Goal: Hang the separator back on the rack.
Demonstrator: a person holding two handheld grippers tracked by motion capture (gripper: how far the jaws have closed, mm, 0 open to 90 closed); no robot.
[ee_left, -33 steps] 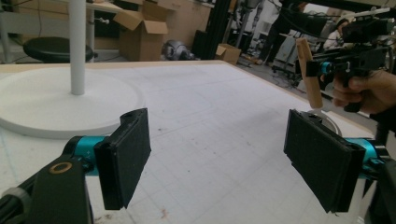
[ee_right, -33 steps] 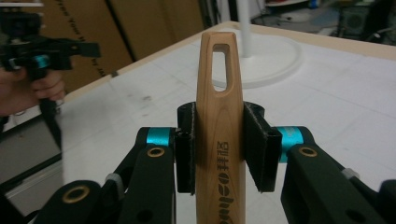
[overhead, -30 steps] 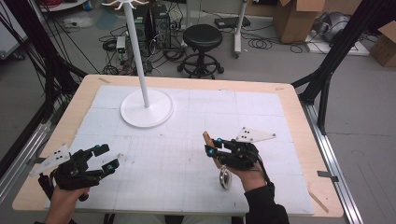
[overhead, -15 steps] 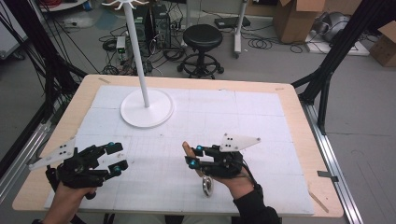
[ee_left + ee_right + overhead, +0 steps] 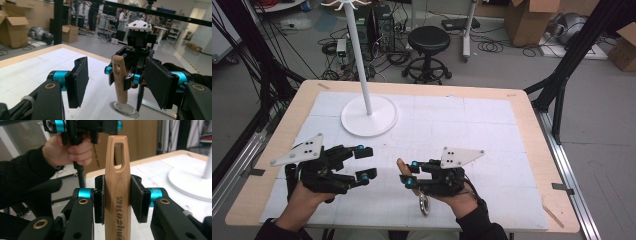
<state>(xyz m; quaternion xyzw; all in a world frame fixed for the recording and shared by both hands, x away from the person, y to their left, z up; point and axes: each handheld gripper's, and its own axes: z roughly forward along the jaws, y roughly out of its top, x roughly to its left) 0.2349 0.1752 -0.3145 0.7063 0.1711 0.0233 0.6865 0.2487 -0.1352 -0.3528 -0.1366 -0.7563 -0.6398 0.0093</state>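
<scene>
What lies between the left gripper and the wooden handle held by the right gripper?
Nothing: in the high view, only bare white mat separates the left gripper from the wooden handle clamped in the right gripper.

Wooden table [image 5: 532, 125], white mat [image 5: 472, 125] on it, stand base [image 5: 369, 116] atop.

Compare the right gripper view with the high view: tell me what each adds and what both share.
Right gripper view: printed lettering on the wooden handle and its slot, pads pressing both sides.

High view: the stand's pole, a stool on the floor, and a metal ring at the handle's lower end.

Both: the right gripper clamping the handle, the left gripper, the stand's base.
</scene>
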